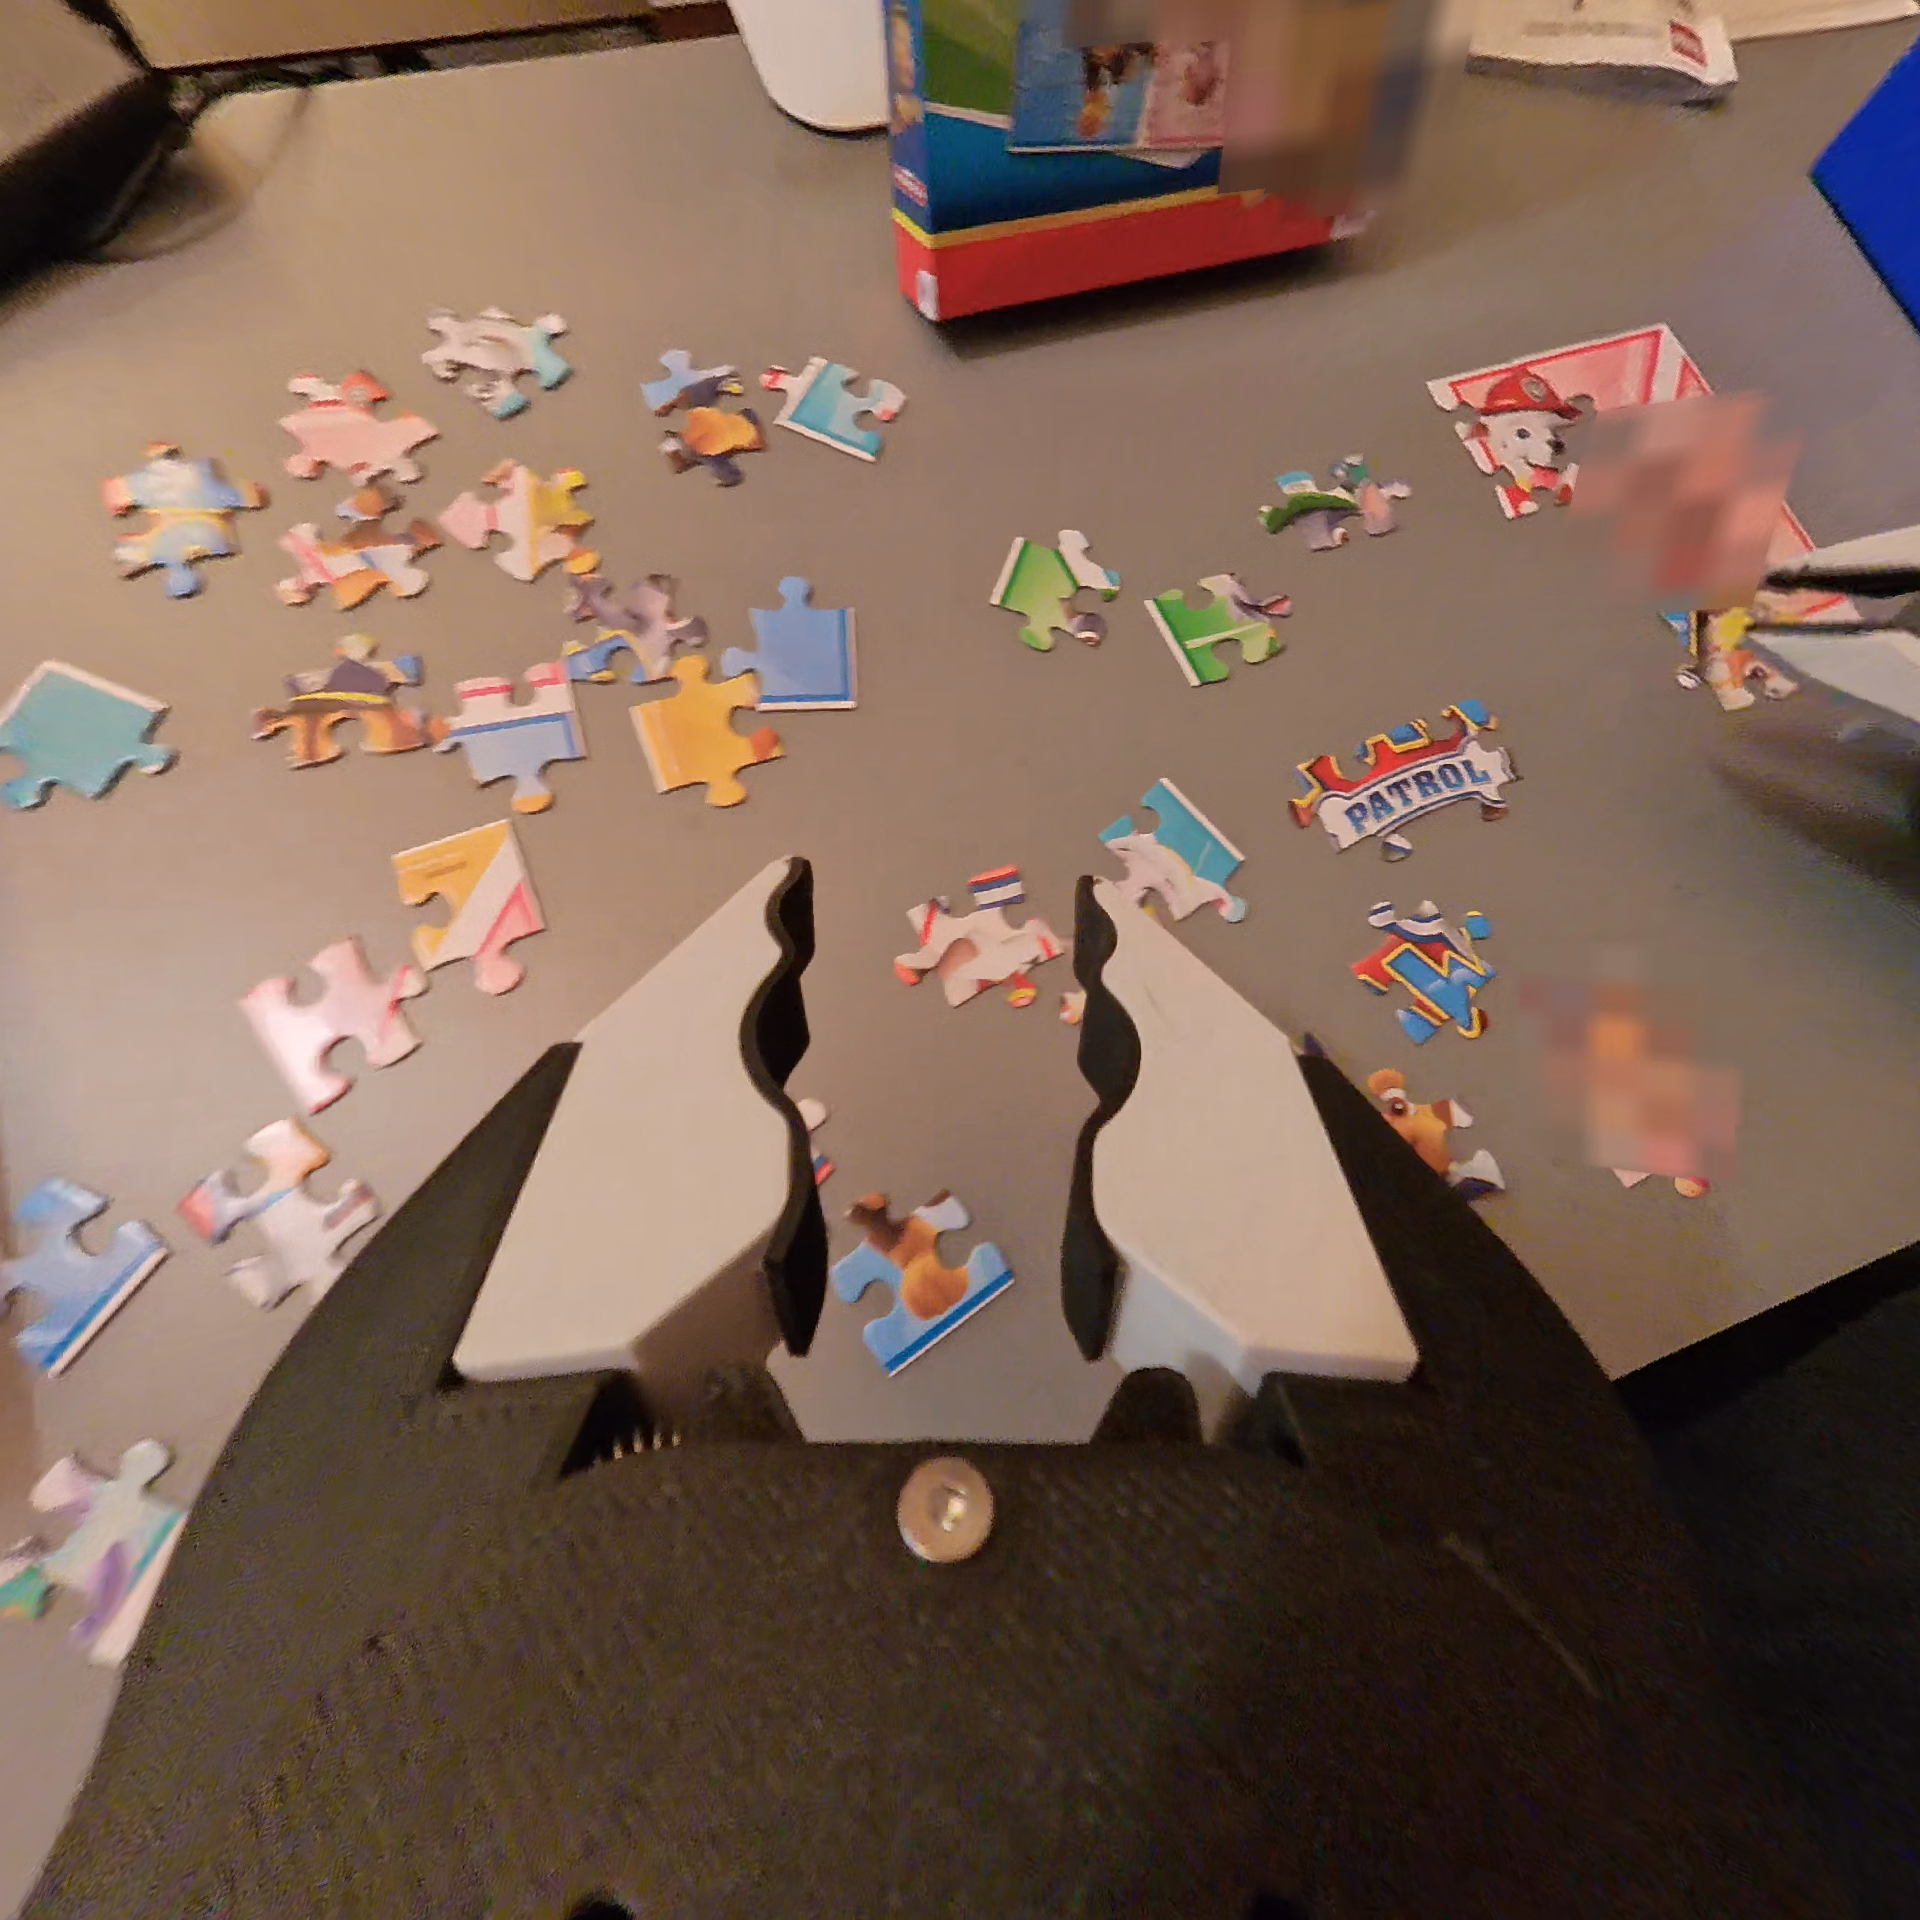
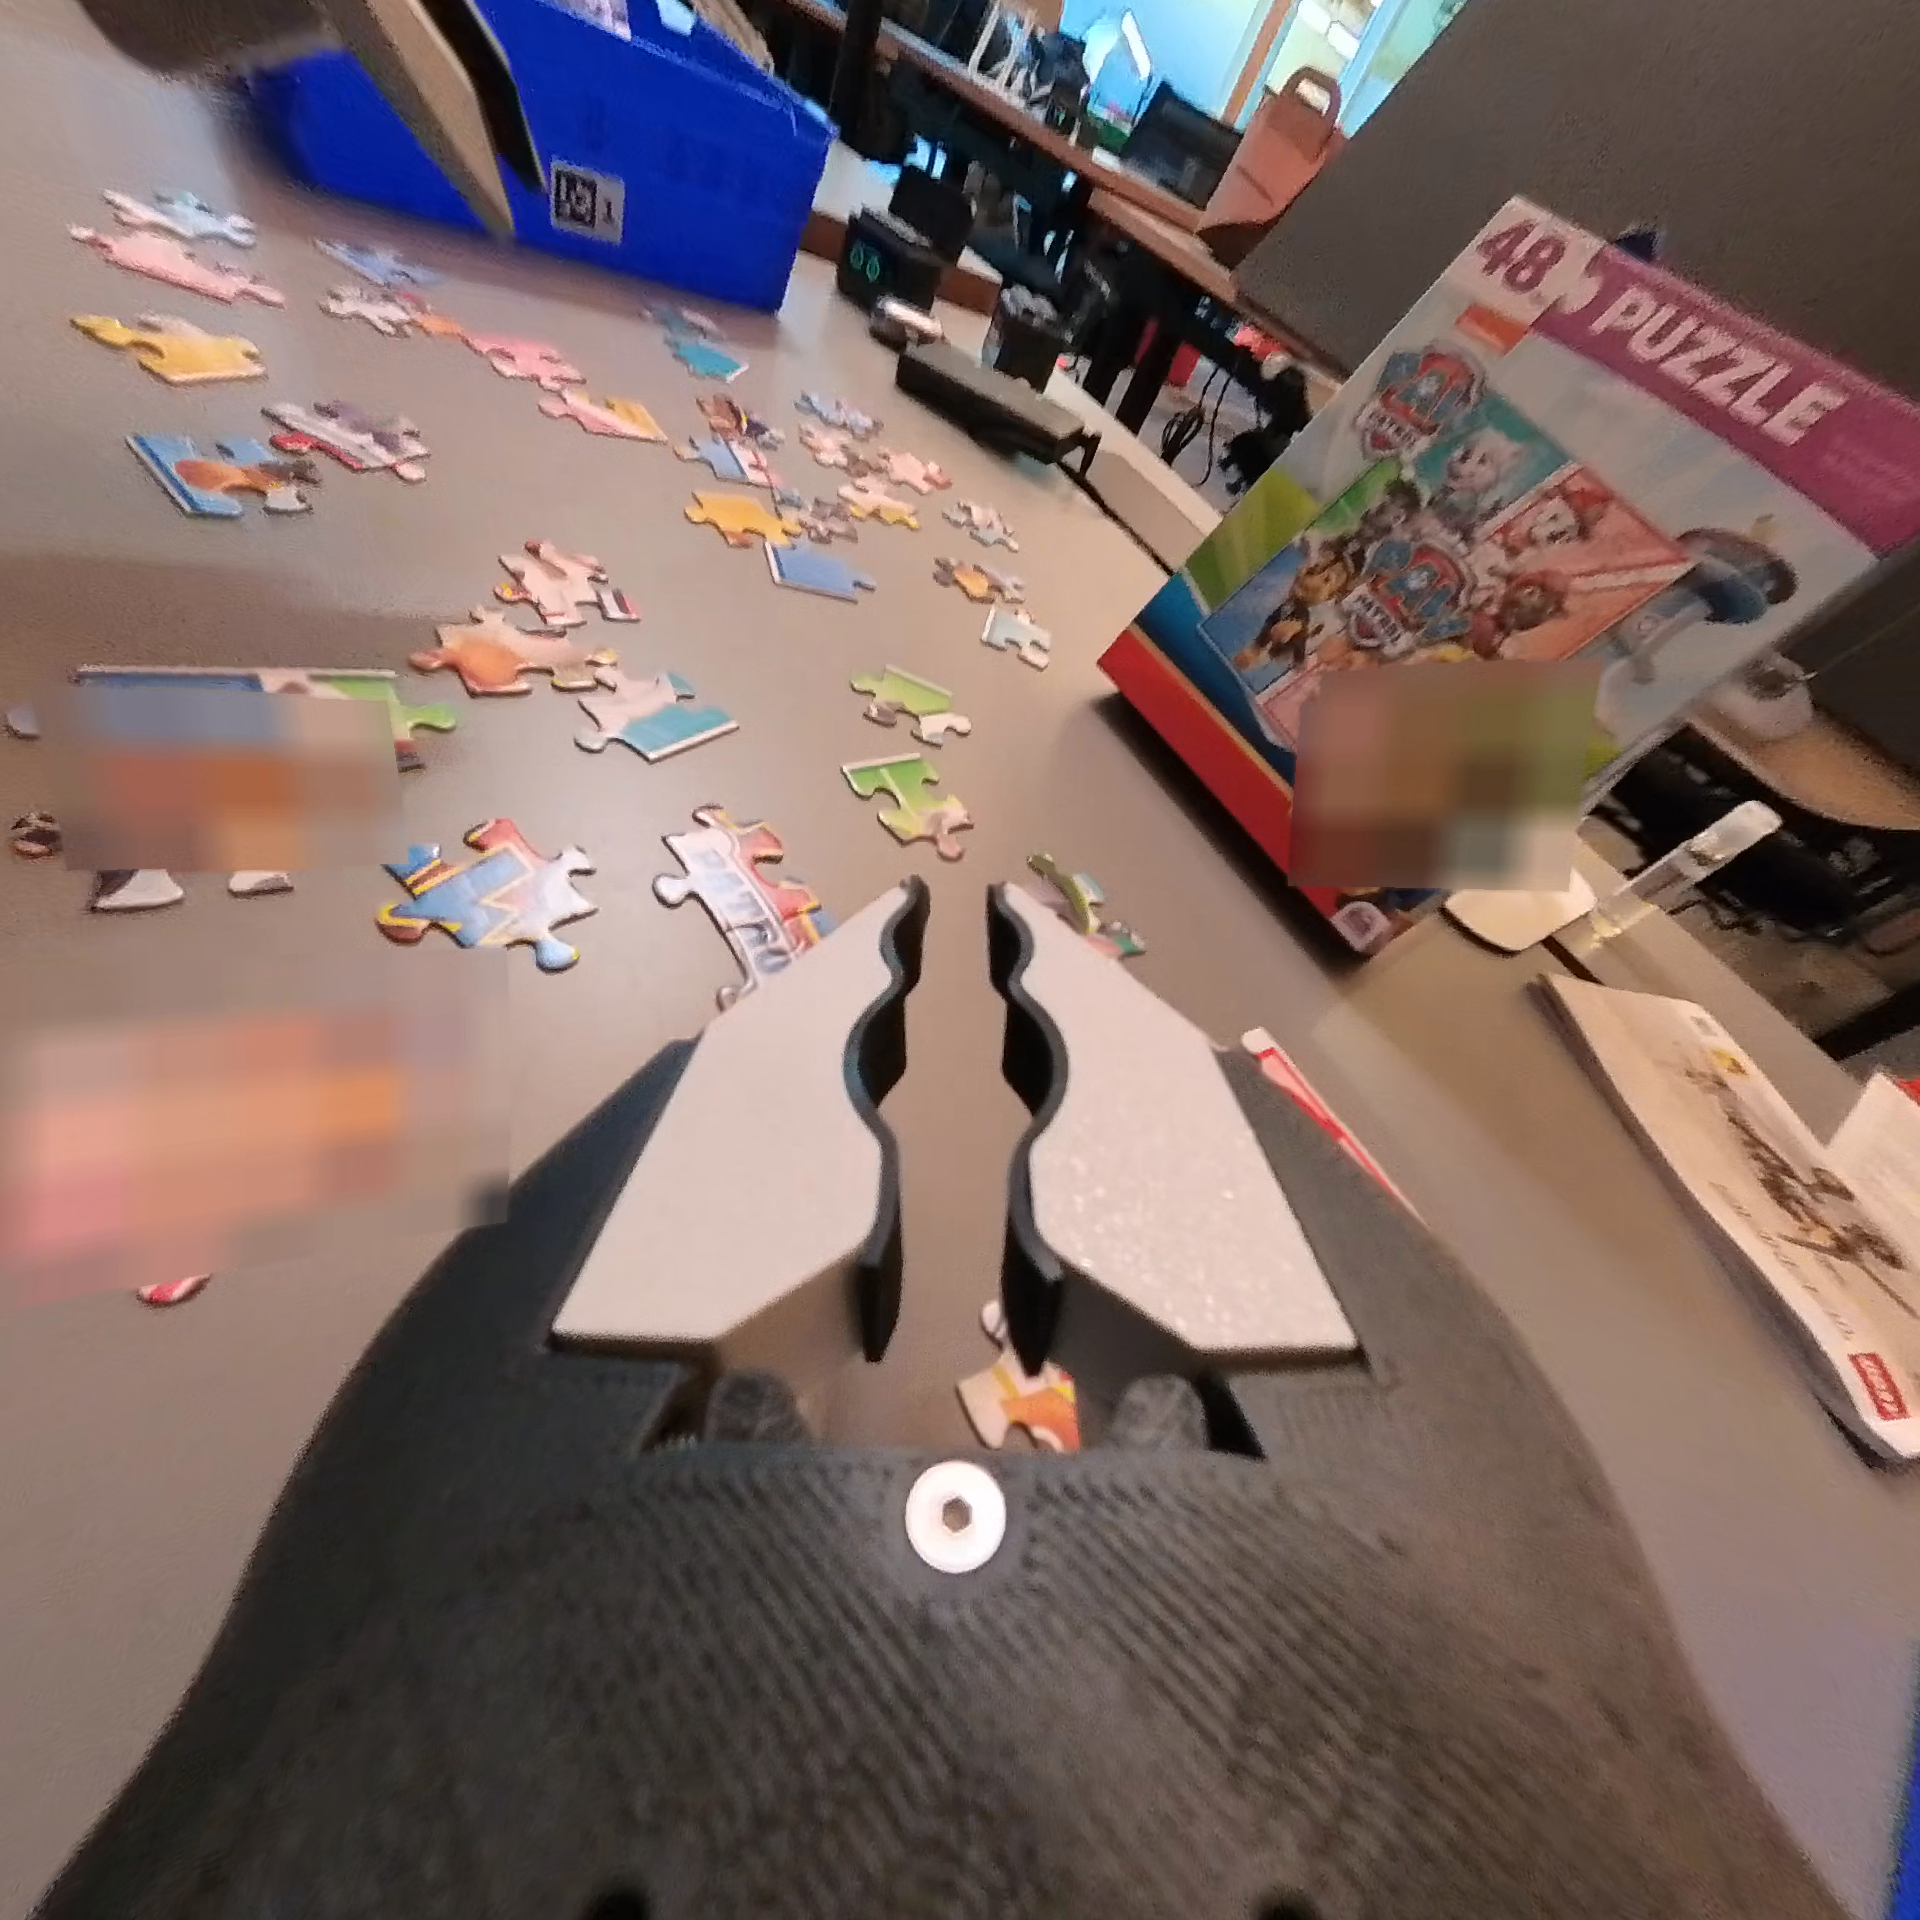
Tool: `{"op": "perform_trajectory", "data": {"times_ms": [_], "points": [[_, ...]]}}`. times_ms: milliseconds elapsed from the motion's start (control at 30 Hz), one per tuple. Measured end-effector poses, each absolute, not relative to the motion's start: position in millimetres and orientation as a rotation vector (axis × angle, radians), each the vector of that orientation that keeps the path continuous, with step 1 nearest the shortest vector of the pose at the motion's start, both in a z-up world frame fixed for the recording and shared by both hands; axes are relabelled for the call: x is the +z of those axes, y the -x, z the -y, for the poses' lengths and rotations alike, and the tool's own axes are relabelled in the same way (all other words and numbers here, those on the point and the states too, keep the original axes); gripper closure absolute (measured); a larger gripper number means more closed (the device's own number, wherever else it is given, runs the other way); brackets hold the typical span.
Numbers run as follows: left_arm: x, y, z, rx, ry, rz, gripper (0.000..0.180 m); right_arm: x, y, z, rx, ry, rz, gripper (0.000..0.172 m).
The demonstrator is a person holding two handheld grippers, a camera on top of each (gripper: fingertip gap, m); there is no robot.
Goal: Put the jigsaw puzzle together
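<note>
A grey worktop (image 1: 997,260) fills most of both views, matte and evenly lit, with soft shadows. Its far edge curves in the right wrist view, and beyond it stands a long desk (image 2: 1049,135) crowded with dark equipment (image 2: 935,249) and a brown paper bag (image 2: 1283,145). Cables (image 2: 1236,416) hang below the desk. Behind that, a bright window or screen (image 2: 1195,42) glows blue-green, too blurred to tell which. A dark grey partition (image 2: 1683,135) rises at the right. In the left wrist view, a dark chair (image 1: 83,166) sits past the worktop's far left corner, and the near right corner drops off into shadow (image 1: 1787,1382).
</note>
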State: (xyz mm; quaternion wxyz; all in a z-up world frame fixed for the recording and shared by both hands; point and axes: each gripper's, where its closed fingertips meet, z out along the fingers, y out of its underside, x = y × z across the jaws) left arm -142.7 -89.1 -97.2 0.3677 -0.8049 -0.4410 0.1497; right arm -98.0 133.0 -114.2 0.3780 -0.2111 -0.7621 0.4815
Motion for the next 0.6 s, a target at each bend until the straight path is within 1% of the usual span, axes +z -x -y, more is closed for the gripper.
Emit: {"op": "perform_trajectory", "data": {"times_ms": [233, 467, 533, 600], "points": [[-132.0, 148.4, 37.8, 0.320, 2.145, 1.041, 0.133, -106.1, 96.4, -134.7, 1.246, 0.540, 1.890, 0.163], [-162.1, 180.6, 19.7, 0.361, 2.237, 0.973, 0.134, -99.5, 100.8, -139.1, 1.268, 0.583, 1.823, 0.168], [-167.6, 190.3, 14.8, 0.350, 2.241, 0.963, 0.138, -99.1, 103.2, -143.0, 1.254, 0.604, 1.804, 0.169], [-173.0, 199.3, 9.5, 0.339, 2.244, 0.960, 0.149, -99.3, 105.0, -145.5, 1.245, 0.622, 1.793, 0.171]]}}
